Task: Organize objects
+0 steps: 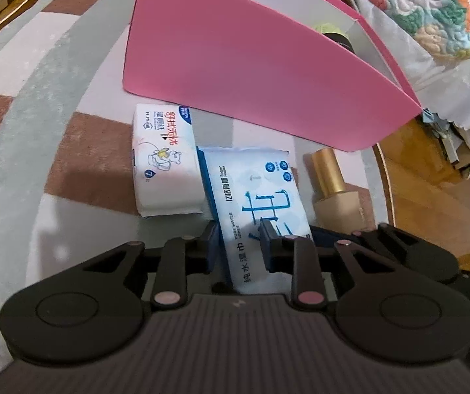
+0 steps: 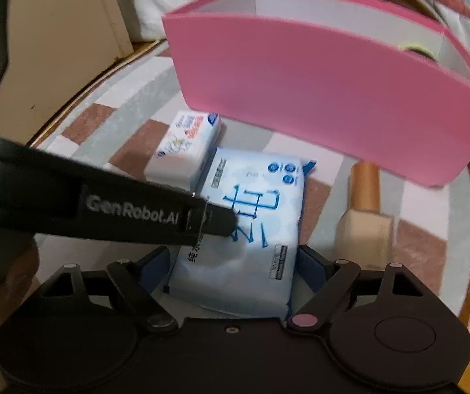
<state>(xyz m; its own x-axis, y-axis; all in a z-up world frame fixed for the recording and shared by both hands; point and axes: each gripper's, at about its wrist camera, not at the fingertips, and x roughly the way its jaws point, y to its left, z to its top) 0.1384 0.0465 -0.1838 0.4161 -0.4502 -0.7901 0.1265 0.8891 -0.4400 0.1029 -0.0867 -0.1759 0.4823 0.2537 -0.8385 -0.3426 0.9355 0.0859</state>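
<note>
While the left gripper [image 1: 240,241] pinches a blue wet-wipes pack's [image 1: 251,190] edge, a pink box [image 1: 251,65] stands at twelve o'clock. From the right wrist, the right gripper [image 2: 231,272] straddles that pack [image 2: 251,229], jaws spread.

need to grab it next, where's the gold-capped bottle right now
In both wrist views the gold-capped bottle lies on the checked cloth, right of the blue wet wipes pack, in front of the pink box, cap toward the box.

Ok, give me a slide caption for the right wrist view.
Right gripper straddles the wet wipes pack beneath the pink box; left gripper pinches its edge.
</note>
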